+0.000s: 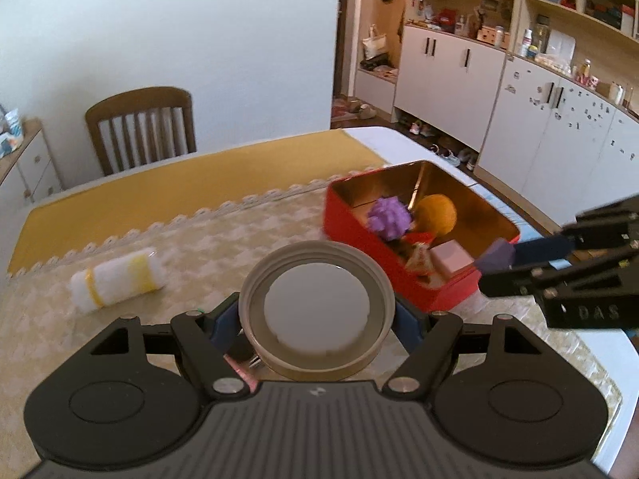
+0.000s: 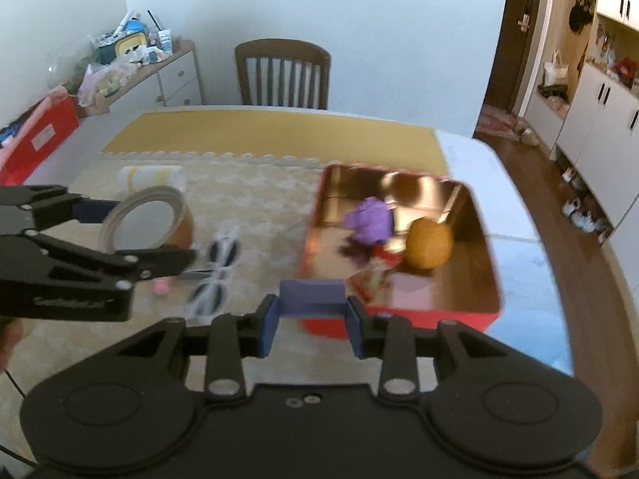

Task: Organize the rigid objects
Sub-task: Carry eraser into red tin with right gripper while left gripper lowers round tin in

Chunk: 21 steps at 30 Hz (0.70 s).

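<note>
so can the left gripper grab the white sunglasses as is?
Probably not: the left gripper is already shut on the round lid, so its jaws are occupied. The sunglasses lie uncovered on the table beside it.

Left gripper [image 1: 317, 319] has the round jar [image 1: 317, 311] between its fingers, lifted above the table [image 1: 120, 195]. To its right sits the open tin box [image 1: 439, 283]; inside it a spiky ball [image 1: 389, 217] lies left of a round ball [image 1: 435, 213], with a small block [image 1: 453, 259] nearer the front wall. The right gripper [image 2: 312, 319] carries a small block [image 2: 312, 297] just before that tin's near wall. A rolled cloth [image 1: 118, 279] lies far left; sunglasses [image 2: 217, 271] lie on the table between jar and tin.
</note>
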{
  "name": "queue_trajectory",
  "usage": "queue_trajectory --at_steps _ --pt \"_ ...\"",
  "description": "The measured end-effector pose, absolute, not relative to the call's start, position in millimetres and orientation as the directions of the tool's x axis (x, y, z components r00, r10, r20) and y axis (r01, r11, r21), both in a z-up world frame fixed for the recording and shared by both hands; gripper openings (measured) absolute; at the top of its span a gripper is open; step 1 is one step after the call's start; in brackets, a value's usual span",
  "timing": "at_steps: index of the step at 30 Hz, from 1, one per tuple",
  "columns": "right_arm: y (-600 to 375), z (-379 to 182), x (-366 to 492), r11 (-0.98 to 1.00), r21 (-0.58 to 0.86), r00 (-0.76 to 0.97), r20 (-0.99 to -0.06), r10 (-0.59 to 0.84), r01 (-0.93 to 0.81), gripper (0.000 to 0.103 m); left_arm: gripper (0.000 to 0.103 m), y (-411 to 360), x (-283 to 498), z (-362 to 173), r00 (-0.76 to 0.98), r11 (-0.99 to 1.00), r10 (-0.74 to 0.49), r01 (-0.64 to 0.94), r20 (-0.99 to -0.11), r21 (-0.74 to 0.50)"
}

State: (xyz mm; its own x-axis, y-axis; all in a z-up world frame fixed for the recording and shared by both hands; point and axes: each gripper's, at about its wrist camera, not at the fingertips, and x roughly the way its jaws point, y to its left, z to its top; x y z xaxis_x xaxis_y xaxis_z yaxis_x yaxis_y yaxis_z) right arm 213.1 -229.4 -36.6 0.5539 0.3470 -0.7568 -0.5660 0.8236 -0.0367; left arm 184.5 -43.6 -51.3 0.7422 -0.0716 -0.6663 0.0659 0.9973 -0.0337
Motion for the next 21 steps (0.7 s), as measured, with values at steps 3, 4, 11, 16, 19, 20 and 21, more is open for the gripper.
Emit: queue_trajectory --at_steps 3,4,11,16,19,20,21 --pt "-248.0 -34.3 233.6 0.820 -0.056 0.559 -0.758 0.336 -0.569 0.035 0.077 -60.5 196.6 -49.2 0.742 0.996 -0.077 0.081 -0.666 -0.025" --pt "-252.6 -34.3 238.6 0.820 -0.069 0.565 -0.757 0.328 -0.569 0.035 0.077 -66.9 202.7 -48.6 0.740 0.996 -0.076 0.084 -0.668 -0.020" --pt "-280.0 -36.9 275.2 0.795 -0.104 0.560 -0.763 0.321 -0.598 0.035 0.077 -105.5 251.7 -42.2 0.736 0.993 -0.097 0.120 -0.670 -0.012" --pt "-291.5 -43.7 294.1 0.784 -0.096 0.554 -0.759 0.341 -0.614 0.035 0.077 -129.4 292.1 -43.5 0.743 0.993 -0.102 0.120 -0.662 -0.019" --pt "-291.9 -50.5 302.9 0.777 -0.094 0.546 -0.763 0.346 -0.623 0.035 0.077 -141.2 315.0 -49.2 0.730 0.993 -0.100 0.121 -0.676 -0.016" --pt "-291.8 -52.7 304.4 0.774 -0.091 0.543 -0.764 0.350 -0.627 0.035 0.077 -145.1 321.5 -51.0 0.726 0.992 -0.098 0.124 -0.681 -0.011" --pt "-291.5 -55.0 306.2 0.771 -0.086 0.536 -0.767 0.353 -0.631 0.035 0.077 -147.7 326.5 -53.4 0.722 0.991 -0.102 0.131 -0.685 -0.009"
